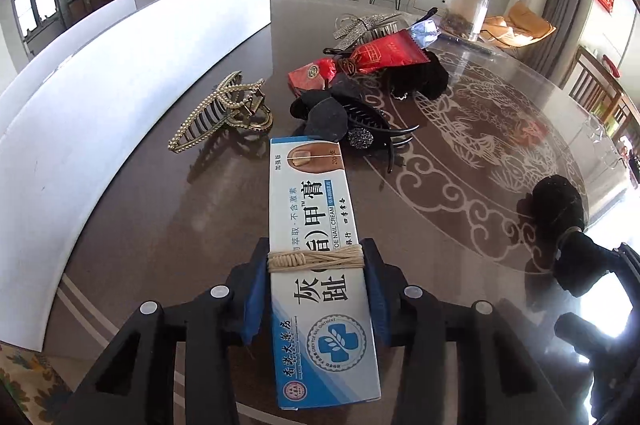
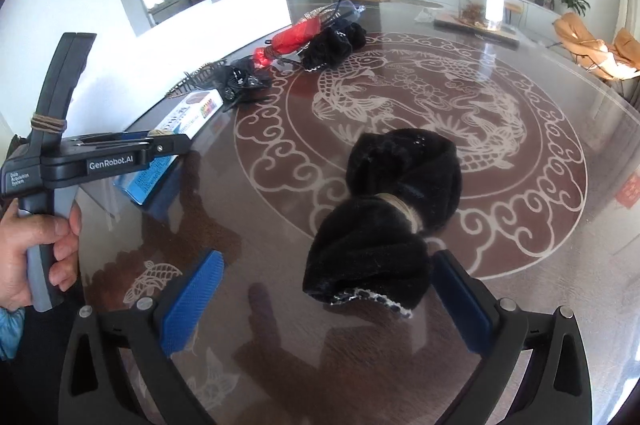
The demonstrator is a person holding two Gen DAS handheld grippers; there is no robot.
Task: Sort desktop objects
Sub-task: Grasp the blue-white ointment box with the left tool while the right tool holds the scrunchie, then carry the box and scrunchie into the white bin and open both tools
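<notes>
My left gripper (image 1: 316, 257) is shut on a long white-and-blue nail cream box (image 1: 316, 225), holding it just above the table; the box also shows in the right wrist view (image 2: 188, 121). My right gripper (image 2: 324, 301) is open, its blue pads on either side of a black scrunchie (image 2: 384, 225) tied with a beige band, lying on the glass table; the right pad touches it. The scrunchie also shows at the right of the left wrist view (image 1: 560, 209).
A gold pearl hair claw (image 1: 224, 113), a black hair claw (image 1: 348, 125), red packets (image 1: 360, 61), a silver bow clip (image 1: 364, 25) and another black scrunchie (image 1: 420, 77) lie beyond. A white board (image 1: 120, 85) stands on the left. A clear jar (image 1: 466, 9) stands far back.
</notes>
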